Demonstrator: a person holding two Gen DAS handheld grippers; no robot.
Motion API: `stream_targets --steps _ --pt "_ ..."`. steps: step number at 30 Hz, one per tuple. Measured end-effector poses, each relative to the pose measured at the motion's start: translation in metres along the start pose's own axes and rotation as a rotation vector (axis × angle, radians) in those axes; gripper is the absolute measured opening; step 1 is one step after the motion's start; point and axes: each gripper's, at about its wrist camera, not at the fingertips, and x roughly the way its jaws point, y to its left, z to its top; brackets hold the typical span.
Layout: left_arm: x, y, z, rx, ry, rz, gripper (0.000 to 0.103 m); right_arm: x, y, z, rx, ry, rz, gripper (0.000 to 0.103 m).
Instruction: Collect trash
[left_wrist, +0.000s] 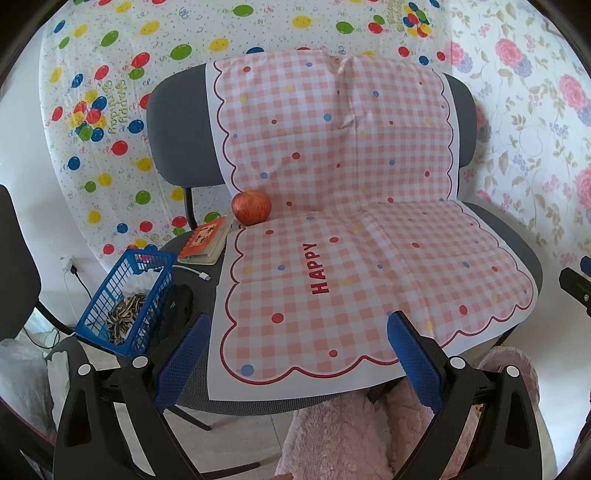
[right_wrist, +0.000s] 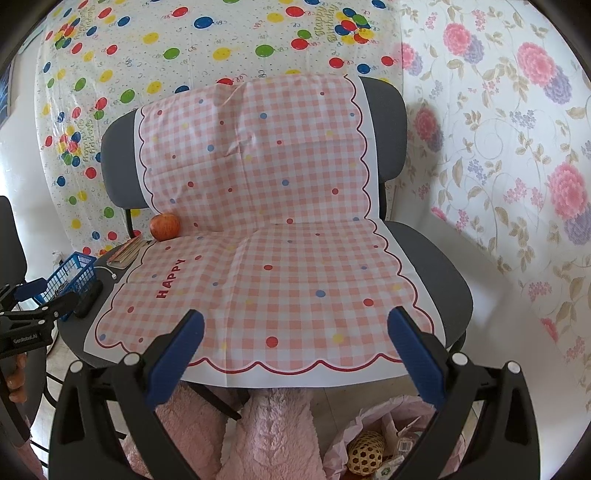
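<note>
While both grippers (left_wrist: 295, 354) (right_wrist: 295, 349) hang wide open and empty, approach the shell-filled blue basket (left_wrist: 125, 299) squarely, gripping its rim.

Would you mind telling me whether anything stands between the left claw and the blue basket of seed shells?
Nothing visible blocks it. The left claw hangs open at the chair's front edge, and the blue basket sits on the seat up and left of it. Only a dark object lies beside the basket, right of it.
</note>
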Motion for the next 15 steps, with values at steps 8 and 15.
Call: stream_targets --steps 8,15 --pt "0.0 -0.0021 -0.0034 0.002 0.003 -0.002 0.095 -0.0003 -0.0004 -0.0021 0.001 0.001 0.002 0.097" --pt "0.0039 -0.0023 -0.0062 0.005 0.013 -0.009 0.095 0.0008 -0.0008 -0.0037 0.008 0.003 -0.001 0.097"
